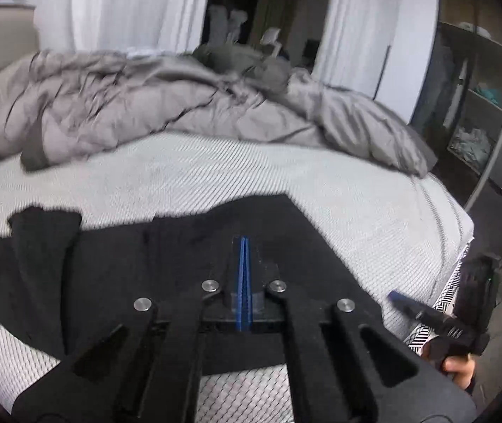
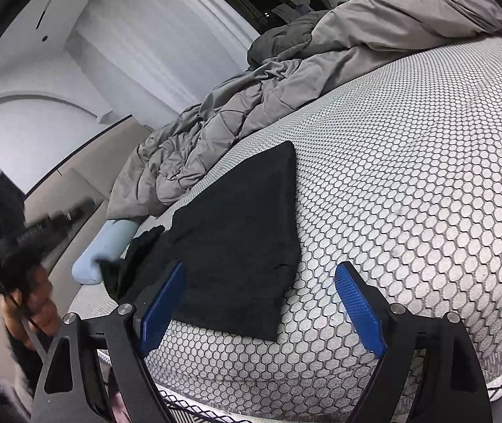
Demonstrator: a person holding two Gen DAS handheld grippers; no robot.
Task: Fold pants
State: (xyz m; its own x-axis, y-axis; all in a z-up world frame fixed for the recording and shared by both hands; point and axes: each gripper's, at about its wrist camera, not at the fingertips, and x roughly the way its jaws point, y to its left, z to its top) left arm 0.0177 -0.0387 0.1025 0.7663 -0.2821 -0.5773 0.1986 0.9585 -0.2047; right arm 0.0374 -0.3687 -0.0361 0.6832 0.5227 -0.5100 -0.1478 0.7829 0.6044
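Left claw: the left gripper (image 1: 244, 246) has its blue pads pressed flat together with no cloth showing between them; it hangs above the black fabric, holding nothing that can be seen.
Right claw: the right gripper (image 2: 261, 303) stands wide, its blue pads (image 2: 356, 303) apart, low over the near edge of the mattress; the near right corner of the cloth lies between the fingers, but the pads do not press on it.
Hands: a hand (image 2: 34, 303) grips the left tool off the near left side of the bed.
Pants: the black pants (image 2: 237, 243) lie on the mattress (image 2: 409, 183), toward its near edge, already doubled into a flat wedge with a pointed far corner; a looser, crumpled part trails to the left, touching a pale blue pillow (image 2: 110, 246).
Beyond: a grey duvet (image 1: 145, 102) is bunched along the far side, well apart from the pants.
Step in hand: judging by the flat panel and the ragged left end, a fold is laid and neither claw has a hold; this looks like the pause before the next grasp.
Next move calls for: the left claw must open before it can take cloth, then both need a corner or an edge, pinching every layer so the loose left part carries over squarely.
Risk: gripping only the top layer would drag the panel askew.
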